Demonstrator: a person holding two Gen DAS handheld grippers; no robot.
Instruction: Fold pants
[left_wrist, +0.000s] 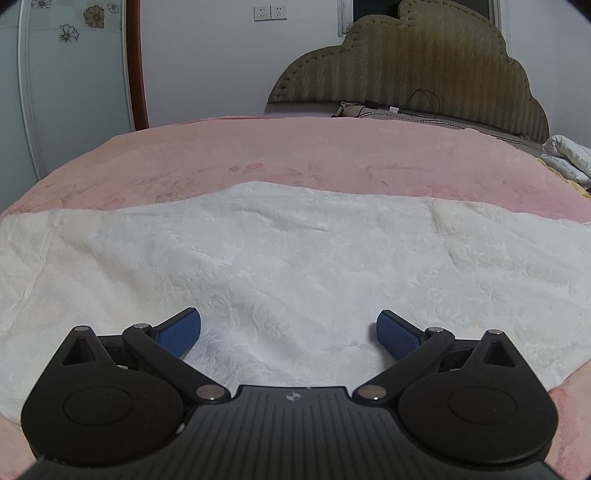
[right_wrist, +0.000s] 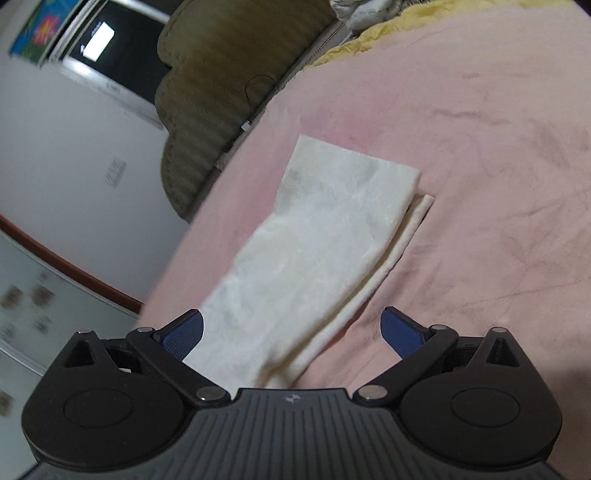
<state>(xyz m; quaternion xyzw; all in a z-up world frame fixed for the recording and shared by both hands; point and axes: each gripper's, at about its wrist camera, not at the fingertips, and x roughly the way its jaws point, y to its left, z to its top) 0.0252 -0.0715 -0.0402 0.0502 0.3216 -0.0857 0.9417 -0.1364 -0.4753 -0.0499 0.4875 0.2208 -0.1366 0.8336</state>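
The cream-white pants (left_wrist: 280, 258) lie flat across the pink bed, filling the near half of the left wrist view. My left gripper (left_wrist: 289, 332) is open and empty, low over the near edge of the cloth. In the right wrist view the pants (right_wrist: 314, 251) show as a long strip, one leg laid on the other, with the lower layer showing along the right edge. My right gripper (right_wrist: 291, 332) is open and empty above the strip's near end. Its left fingertip (right_wrist: 186, 332) is over the cloth and its right fingertip (right_wrist: 400, 332) is over the blanket.
A pink blanket (left_wrist: 295, 155) covers the bed. An olive padded headboard (left_wrist: 413, 62) with a cable stands at the far side. Folded white and yellow bedding (left_wrist: 569, 158) lies at the far right. A wardrobe door (left_wrist: 55, 92) and wall sockets (left_wrist: 270, 13) are beyond the bed.
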